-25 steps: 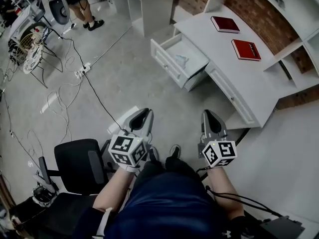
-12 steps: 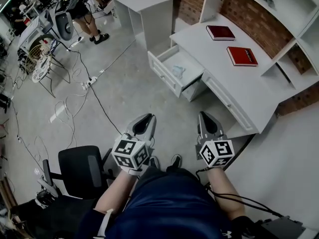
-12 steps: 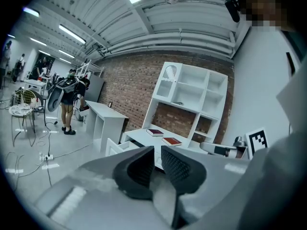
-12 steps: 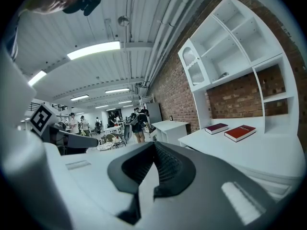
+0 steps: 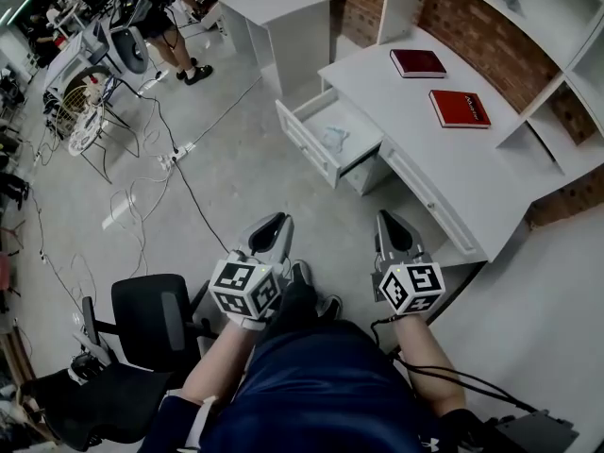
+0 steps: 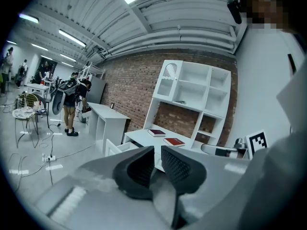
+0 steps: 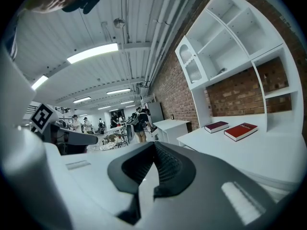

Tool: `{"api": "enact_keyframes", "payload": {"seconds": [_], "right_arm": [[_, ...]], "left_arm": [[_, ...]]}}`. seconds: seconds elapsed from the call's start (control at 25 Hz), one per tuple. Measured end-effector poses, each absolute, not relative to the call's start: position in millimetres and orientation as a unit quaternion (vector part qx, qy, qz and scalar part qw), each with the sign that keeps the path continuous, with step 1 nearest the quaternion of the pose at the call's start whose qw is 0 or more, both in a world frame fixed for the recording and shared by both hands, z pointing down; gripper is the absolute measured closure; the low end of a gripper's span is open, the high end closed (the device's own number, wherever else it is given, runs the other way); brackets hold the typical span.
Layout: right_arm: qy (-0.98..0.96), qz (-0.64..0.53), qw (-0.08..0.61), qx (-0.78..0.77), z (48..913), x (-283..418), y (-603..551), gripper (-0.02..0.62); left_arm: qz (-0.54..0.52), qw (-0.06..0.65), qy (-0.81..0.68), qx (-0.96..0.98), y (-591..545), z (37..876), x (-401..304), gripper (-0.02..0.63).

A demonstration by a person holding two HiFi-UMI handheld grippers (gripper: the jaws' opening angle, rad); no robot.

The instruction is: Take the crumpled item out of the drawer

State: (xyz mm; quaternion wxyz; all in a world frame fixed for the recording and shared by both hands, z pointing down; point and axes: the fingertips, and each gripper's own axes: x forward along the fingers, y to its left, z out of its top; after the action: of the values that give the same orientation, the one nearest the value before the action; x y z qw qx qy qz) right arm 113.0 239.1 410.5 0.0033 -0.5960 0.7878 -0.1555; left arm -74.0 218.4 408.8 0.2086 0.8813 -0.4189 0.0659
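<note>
The white drawer [image 5: 304, 142] stands pulled out of the white desk [image 5: 472, 173], far ahead of me. A pale crumpled item [image 5: 336, 140] lies inside it. My left gripper [image 5: 276, 223] and right gripper [image 5: 387, 220] are held side by side above my lap, well short of the drawer and pointing toward it. Both hold nothing. In the left gripper view the left gripper [image 6: 157, 150] has its pads almost together with only a thin slit. The right gripper [image 7: 153, 145] has its tips touching.
Two red books [image 5: 418, 61] [image 5: 460, 108] lie on the desk top under white shelves [image 5: 528, 8]. A black chair [image 5: 156, 314] is at my left, cables [image 5: 142, 182] run over the grey floor, and a second white desk [image 5: 274, 3] and a person [image 5: 175, 8] stand farther off.
The view has drifted a little toward the desk and a foot has stepped forward between the grippers. Both grippers keep their pose and stay shut.
</note>
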Motion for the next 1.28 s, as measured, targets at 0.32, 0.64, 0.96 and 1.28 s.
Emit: {"api": "enact_keyframes", "payload": {"seconds": [0.32,0.64,0.96,1.28], "right_arm": [[0.782,-0.168,-0.008,-0.600,428.3,131.0,206.7,0.592],[0.770,-0.169,-0.028,-0.615,438.0,147.8,142.7,0.592],[0.770,-0.154,-0.060,-0.616,432.3,135.2,66.9,0.592],[0.776,-0.163,-0.115,-0.598,458.5,126.3,4.1,0.592]], "left_arm": [[0.071,0.218,-0.411,0.883,178.8,423.9,-53.6,0.557],[0.066,0.226,-0.397,0.887,101.8,433.3,-41.3,0.557],[0.047,0.229,-0.386,0.893,13.2,429.0,-47.8,0.557],[0.052,0.253,-0.393,0.883,-39.3,450.1,-60.8,0.557]]}}
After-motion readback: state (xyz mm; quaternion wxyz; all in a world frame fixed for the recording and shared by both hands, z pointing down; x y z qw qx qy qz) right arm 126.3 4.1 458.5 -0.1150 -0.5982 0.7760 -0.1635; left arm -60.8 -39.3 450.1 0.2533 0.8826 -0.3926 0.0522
